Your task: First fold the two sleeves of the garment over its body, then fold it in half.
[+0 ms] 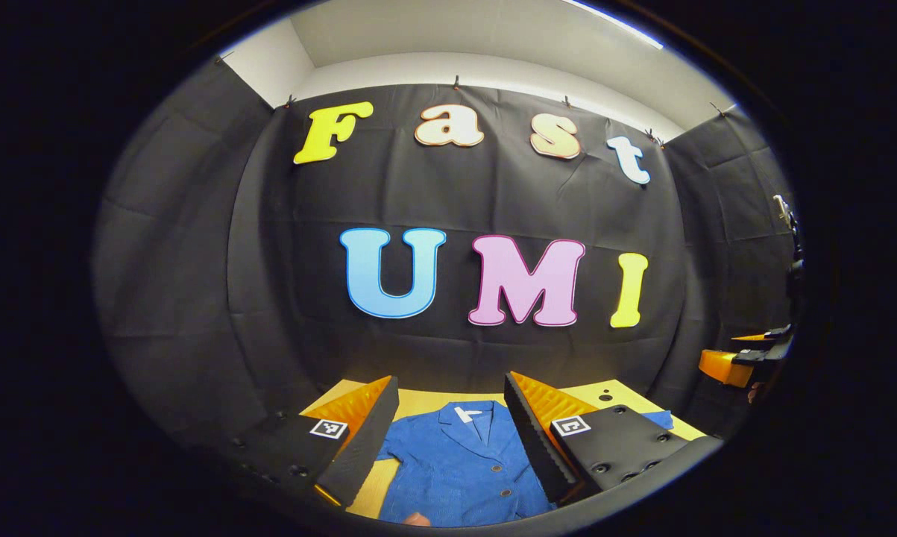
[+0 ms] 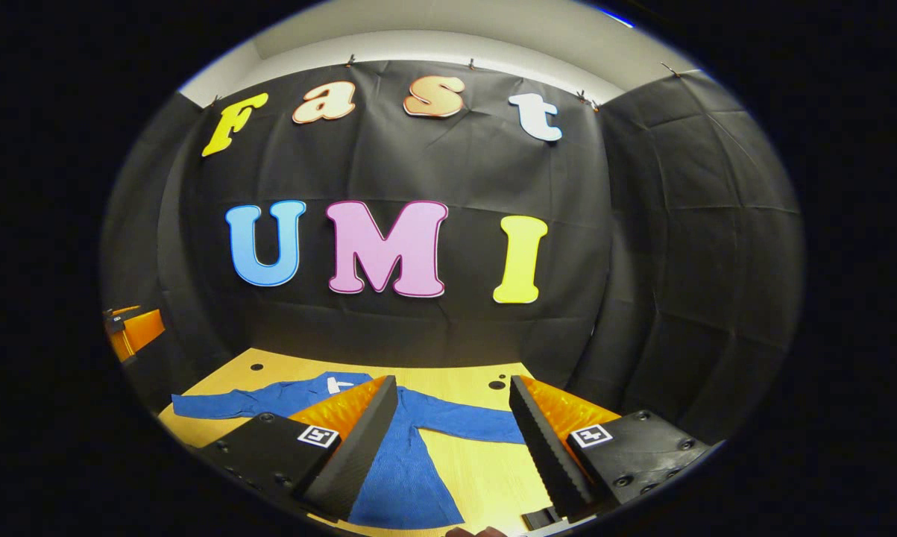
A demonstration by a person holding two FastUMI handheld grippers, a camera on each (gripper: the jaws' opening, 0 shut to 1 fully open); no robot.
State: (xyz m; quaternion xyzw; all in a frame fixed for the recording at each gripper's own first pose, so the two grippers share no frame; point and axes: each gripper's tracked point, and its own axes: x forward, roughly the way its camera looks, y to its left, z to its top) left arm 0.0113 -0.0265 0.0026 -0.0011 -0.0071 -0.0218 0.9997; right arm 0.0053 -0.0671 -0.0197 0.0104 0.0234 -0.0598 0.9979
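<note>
A blue button-up garment (image 1: 459, 466) lies flat on the yellow wooden table (image 1: 433, 403), collar toward the far wall. In the right gripper view the garment (image 2: 407, 462) has both sleeves spread out, one sleeve (image 2: 224, 404) to the left and the other sleeve (image 2: 470, 424) to the right. My left gripper (image 1: 452, 432) hovers open above the collar and chest. My right gripper (image 2: 452, 429) hangs open above the garment's right side and sleeve. Nothing is between either pair of fingers. The other gripper (image 1: 746, 358) appears far right in the left gripper view.
Black cloth walls close the booth on three sides. Small round holes (image 2: 497, 385) dot the far part of the table (image 2: 478, 477). The left gripper's body (image 2: 131, 328) sits at the left edge of the right gripper view.
</note>
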